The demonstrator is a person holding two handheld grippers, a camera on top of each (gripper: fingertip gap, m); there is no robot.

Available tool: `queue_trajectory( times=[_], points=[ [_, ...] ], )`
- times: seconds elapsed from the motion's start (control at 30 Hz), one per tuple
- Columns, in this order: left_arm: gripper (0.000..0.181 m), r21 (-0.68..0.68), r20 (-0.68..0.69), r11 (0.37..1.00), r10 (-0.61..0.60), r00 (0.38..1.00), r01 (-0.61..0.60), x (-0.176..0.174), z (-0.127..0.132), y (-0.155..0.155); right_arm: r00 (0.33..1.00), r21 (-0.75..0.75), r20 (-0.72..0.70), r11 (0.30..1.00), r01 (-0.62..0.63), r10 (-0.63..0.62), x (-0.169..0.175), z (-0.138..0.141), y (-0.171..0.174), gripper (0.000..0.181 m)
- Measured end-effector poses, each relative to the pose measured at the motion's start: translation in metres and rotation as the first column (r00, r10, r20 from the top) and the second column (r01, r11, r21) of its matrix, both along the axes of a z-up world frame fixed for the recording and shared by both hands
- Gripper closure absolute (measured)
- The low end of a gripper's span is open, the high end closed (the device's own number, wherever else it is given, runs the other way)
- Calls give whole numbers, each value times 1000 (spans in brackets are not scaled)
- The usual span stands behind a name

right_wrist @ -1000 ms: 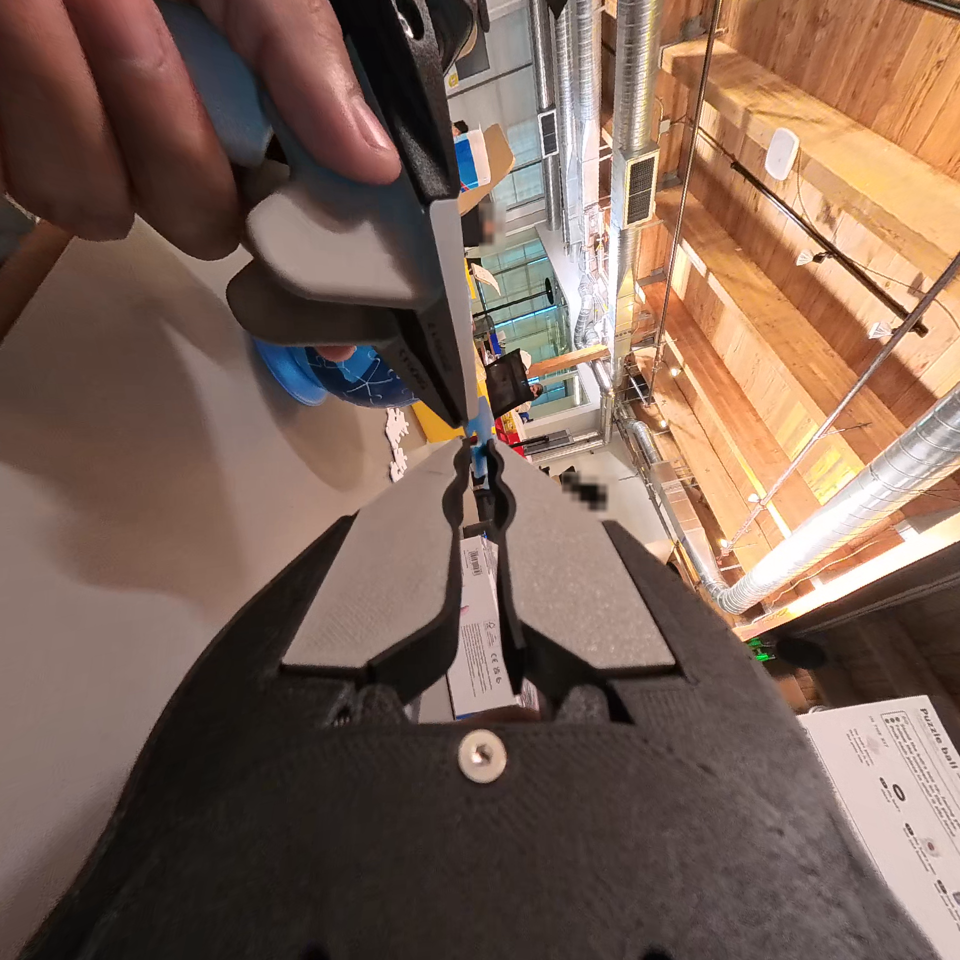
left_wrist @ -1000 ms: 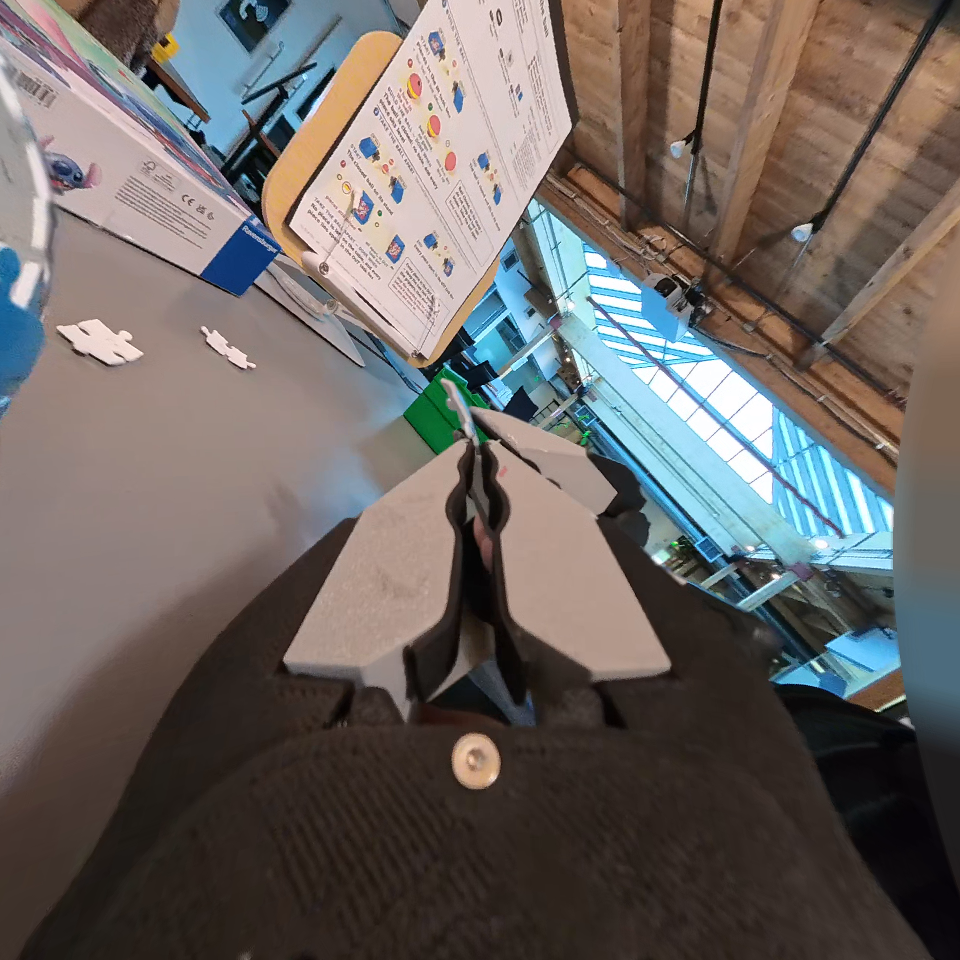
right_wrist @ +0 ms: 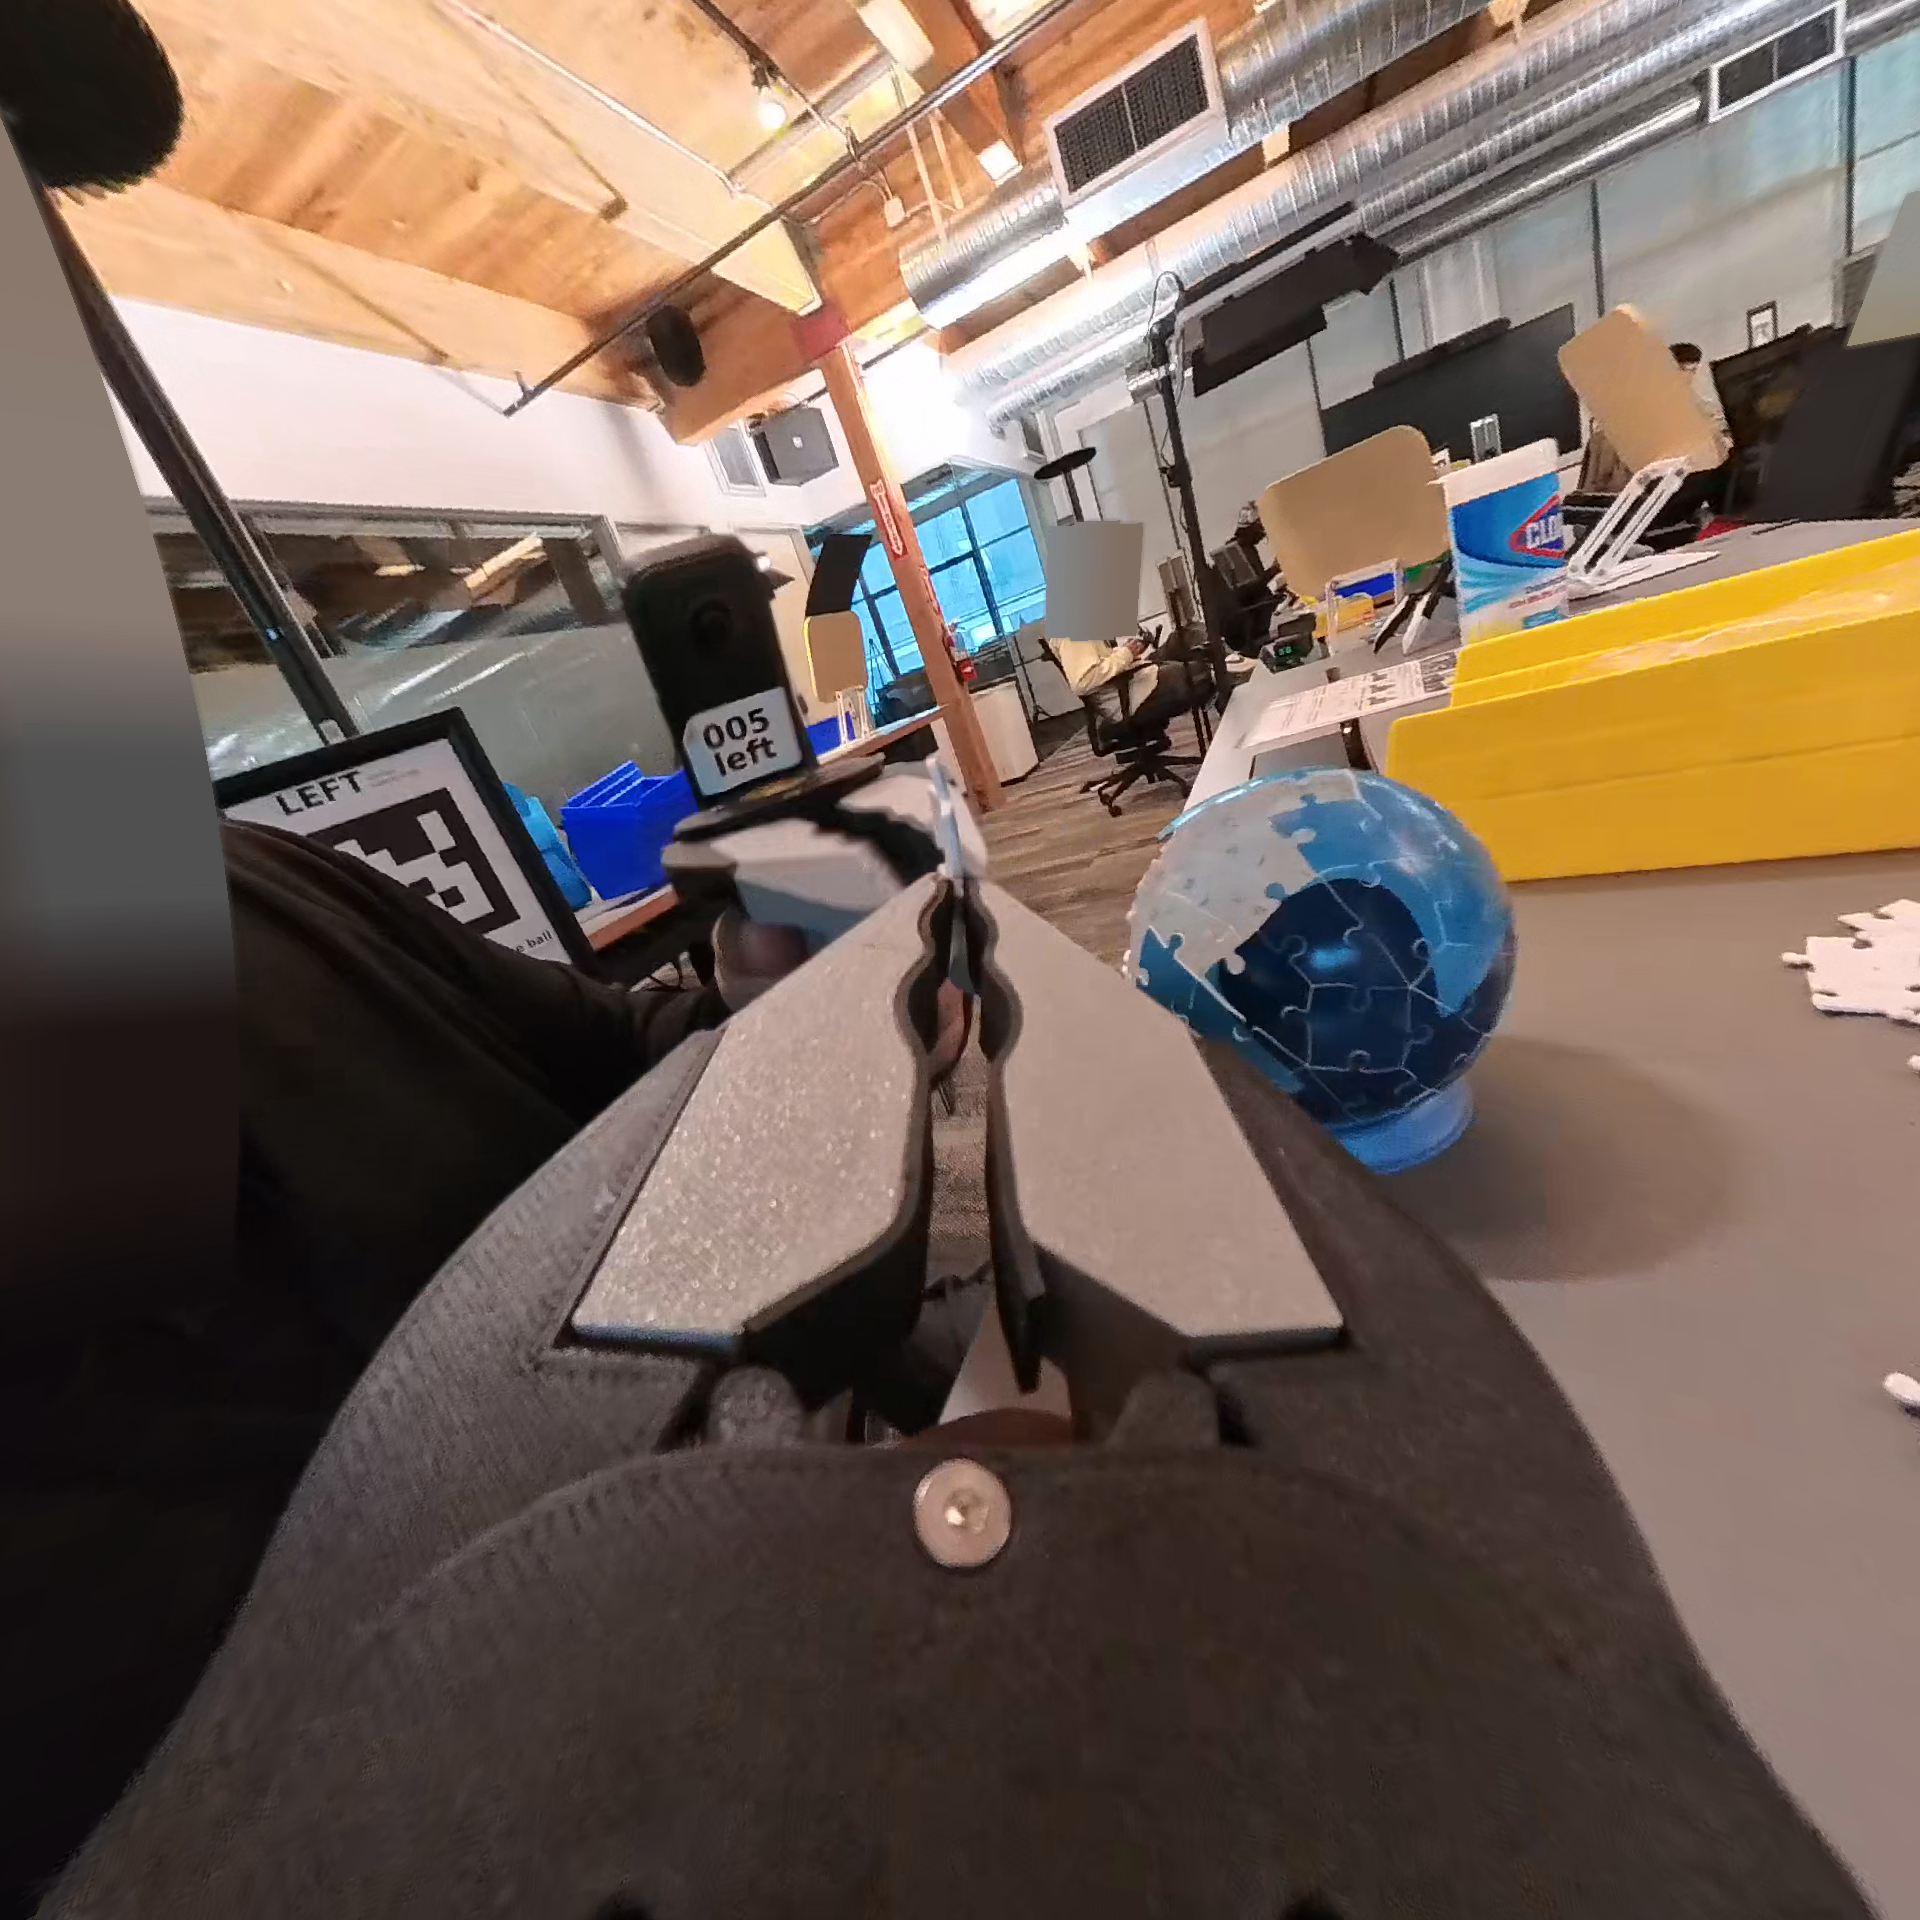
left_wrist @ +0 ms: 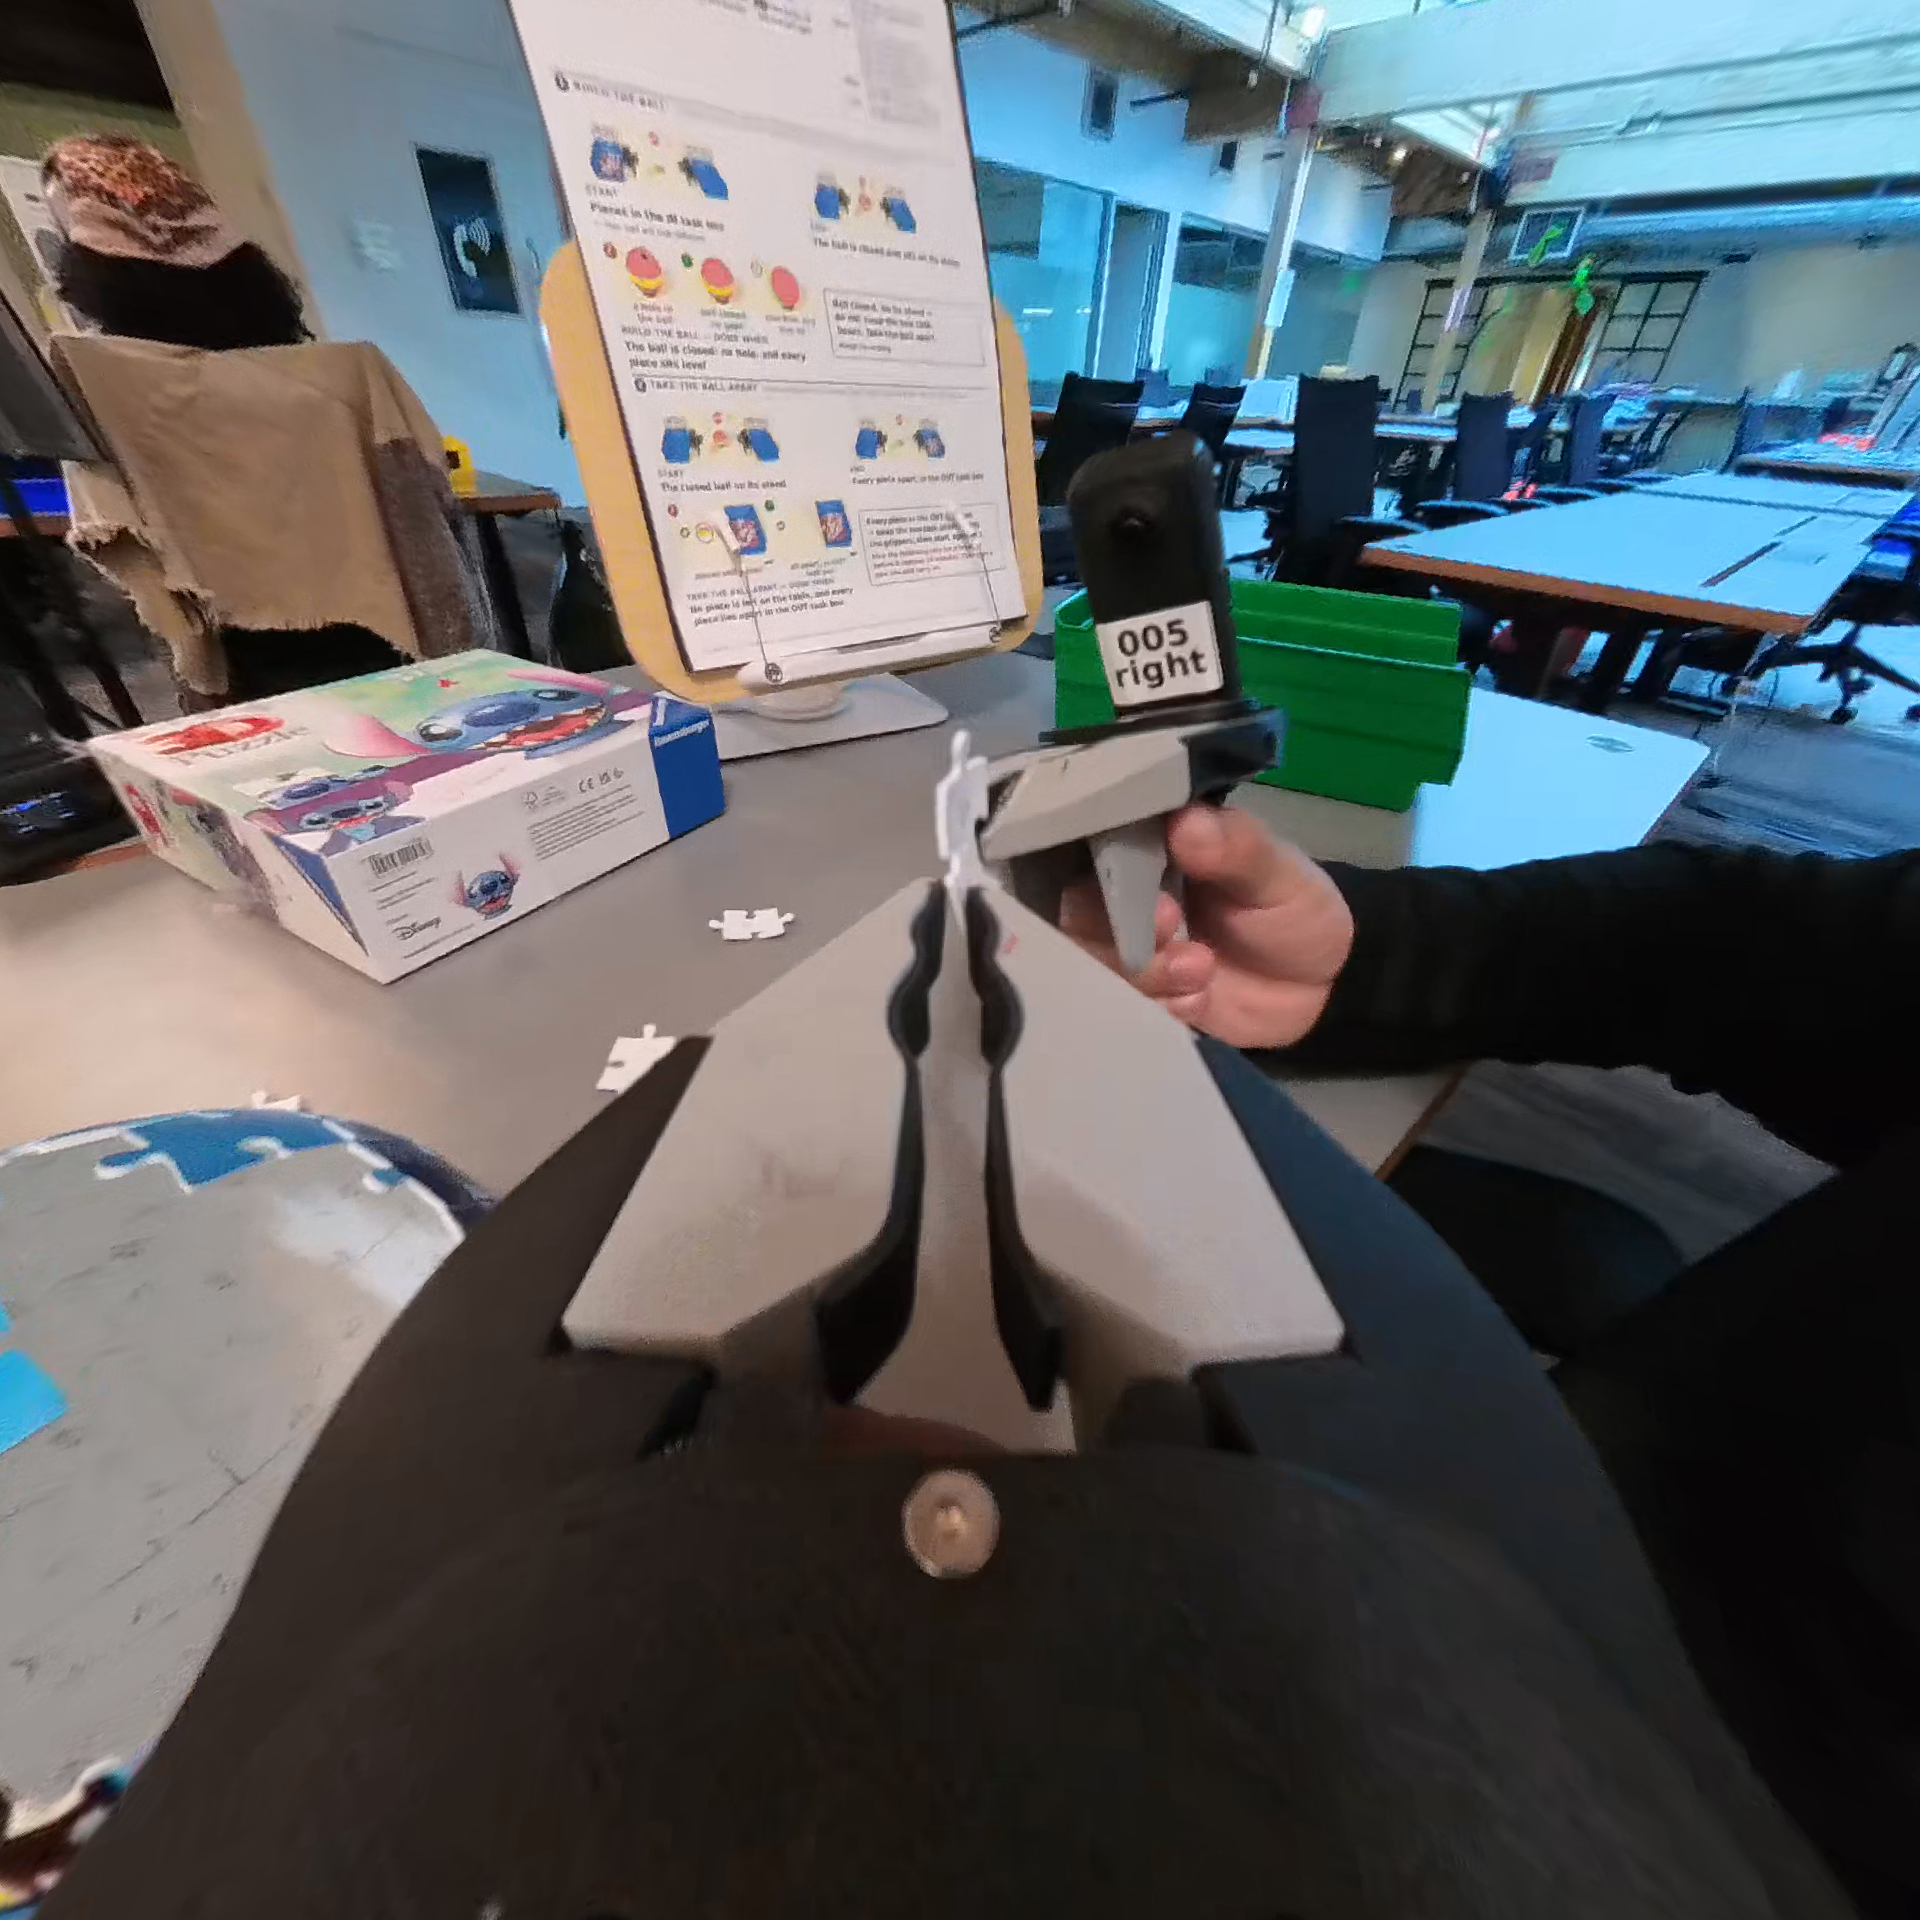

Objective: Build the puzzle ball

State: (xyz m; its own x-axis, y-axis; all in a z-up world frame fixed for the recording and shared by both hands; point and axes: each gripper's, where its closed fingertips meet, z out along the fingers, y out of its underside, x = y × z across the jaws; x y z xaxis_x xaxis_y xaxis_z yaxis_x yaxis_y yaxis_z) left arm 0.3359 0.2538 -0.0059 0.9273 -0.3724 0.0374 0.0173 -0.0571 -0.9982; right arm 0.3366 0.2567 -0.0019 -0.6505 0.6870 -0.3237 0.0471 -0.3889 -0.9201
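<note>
Puzzle piece (left_wrist: 961,821): white, pinched jointly by left gripper (left_wrist: 954,902) and right gripper (right_wrist: 958,902), tip to tip, in mid-air. Puzzle ball (right_wrist: 1325,961): unfinished, on stand, far right. Risk: piece dropped if either releases unevenly.

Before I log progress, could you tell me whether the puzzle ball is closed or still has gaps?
Still open: the ball on its blue stand shows a large hole, its dark inside visible past the placed pieces.

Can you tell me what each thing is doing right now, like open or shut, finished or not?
Left gripper: shut on puzzle piece.
Right gripper: shut on the same piece.
Puzzle ball: unfinished, gap in its shell, sitting on a blue stand.
Puzzle box: lying flat on the table.
Loose pieces: lying on the table.
</note>
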Motion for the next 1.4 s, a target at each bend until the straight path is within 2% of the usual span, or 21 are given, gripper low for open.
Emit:
queue_trajectory(
  times=[0.17,0.27,0.33,0.43,0.57,0.63,0.7,0.9,1.03,1.17,1.3,1.4],
  points=[
    [181,-19,-102,1000,-17,995,16,-4,-9,-5,1000,72,16,997,11,-12,-4,-10,-6,181],
    [181,-19,-255,1000,-2,967,-3,-10,-17,-11,998,166,49,986,31,-40,-9,-19,-10,181],
    [181,-2,-358,1000,18,934,-20,-15,-21,-15,997,253,29,966,61,-70,-10,-19,-13,171],
    [181,18,-508,997,75,858,-77,-25,-26,-17,989,393,-55,907,150,-140,-9,-12,-16,163],
    [181,49,-647,997,81,759,-64,-24,-29,-23,972,572,-116,786,233,-204,-16,-14,-25,162],
    [181,54,-654,997,79,753,-57,-25,-29,-24,967,649,-146,718,253,-208,-19,-18,-31,165],
    [181,47,-641,997,75,764,-59,-28,-28,-25,954,707,-195,641,298,-228,-22,-18,-33,180],
    [181,42,-650,996,90,754,-82,-44,-30,-30,925,803,-268,468,368,-268,-37,-23,-35,181],
    [181,61,-612,989,145,777,-137,-58,-23,-34,900,816,-342,389,427,-272,-50,-18,-40,181],
    [176,51,-527,988,152,836,-147,-72,-9,-49,882,809,-367,366,460,-297,-69,-8,-38,181],
    [175,60,-470,977,210,857,-207,-111,10,-65,845,814,-402,284,506,-354,-95,4,-20,181],
    [172,40,-458,966,244,855,-254,-143,15,-67,821,819,-432,218,530,-373,-115,9,-12,181]
  ],
)
